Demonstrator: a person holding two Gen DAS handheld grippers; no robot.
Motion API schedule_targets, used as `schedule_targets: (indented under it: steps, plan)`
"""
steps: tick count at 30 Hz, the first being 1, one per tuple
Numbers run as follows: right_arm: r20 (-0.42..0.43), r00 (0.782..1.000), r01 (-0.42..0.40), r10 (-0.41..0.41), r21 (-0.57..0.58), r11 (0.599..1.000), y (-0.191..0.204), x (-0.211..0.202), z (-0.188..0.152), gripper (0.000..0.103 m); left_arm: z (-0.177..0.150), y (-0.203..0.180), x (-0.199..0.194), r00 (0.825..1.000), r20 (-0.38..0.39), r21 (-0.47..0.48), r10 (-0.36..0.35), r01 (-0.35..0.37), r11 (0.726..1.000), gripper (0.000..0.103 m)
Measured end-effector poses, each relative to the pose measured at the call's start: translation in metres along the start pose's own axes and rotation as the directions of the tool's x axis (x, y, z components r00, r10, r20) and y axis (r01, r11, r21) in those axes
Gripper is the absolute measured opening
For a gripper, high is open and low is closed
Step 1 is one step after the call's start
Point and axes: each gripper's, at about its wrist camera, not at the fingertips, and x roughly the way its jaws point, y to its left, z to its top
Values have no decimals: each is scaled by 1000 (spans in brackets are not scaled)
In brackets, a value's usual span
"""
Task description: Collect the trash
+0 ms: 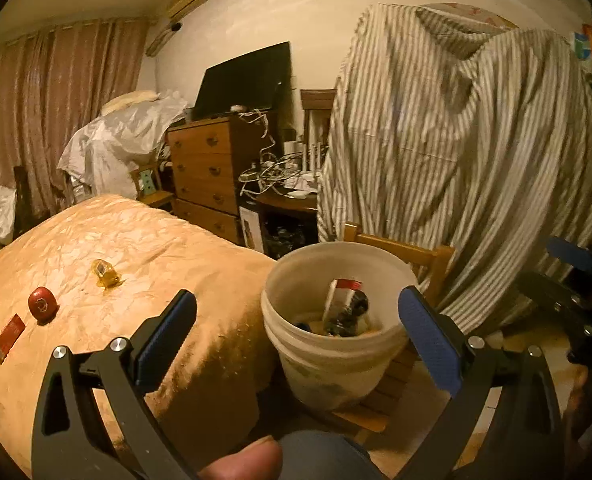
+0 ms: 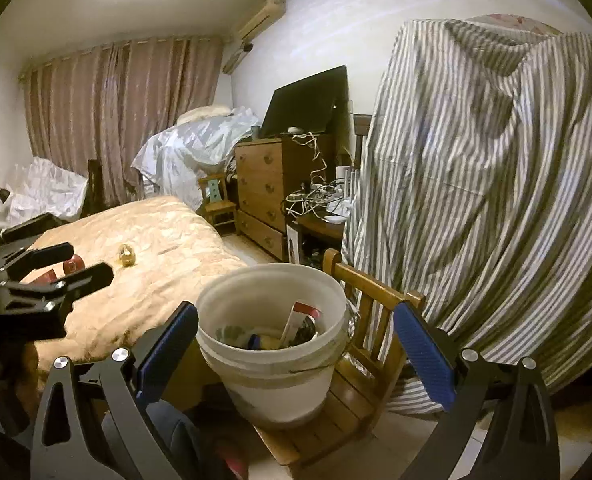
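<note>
A white bucket (image 1: 336, 344) with several pieces of trash inside stands on a small wooden chair (image 1: 408, 252); it also shows in the right wrist view (image 2: 274, 360). On the bed (image 1: 136, 248) lie a yellow wrapper (image 1: 105, 273), a red round object (image 1: 42, 304) and a red flat packet (image 1: 8, 338). My left gripper (image 1: 296, 336) is open and empty, in front of the bucket. My right gripper (image 2: 294, 340) is open and empty, also facing the bucket. The left gripper (image 2: 68, 264) shows over the bed's edge in the right wrist view.
A striped sheet (image 1: 468, 152) drapes over something tall at the right, behind the chair. A wooden dresser (image 1: 208, 168) with a dark screen (image 1: 244, 80) stands at the back, beside a low table with tangled cables (image 1: 276, 172). Curtains (image 1: 48, 112) cover the far left wall.
</note>
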Motion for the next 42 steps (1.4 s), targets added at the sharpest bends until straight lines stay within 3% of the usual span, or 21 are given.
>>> schedule_targets:
  steps: [8,42]
  plan:
    - [53,999,-12,12,-6,1000,-2,-11,-6,98,-4,-6,-23,997,70,18,-13,12,1000,97]
    - [23,999,-27,27,15,1000,-10,-1,-9,98,-15,-13,-12,997,6,28,-78,78,997,97]
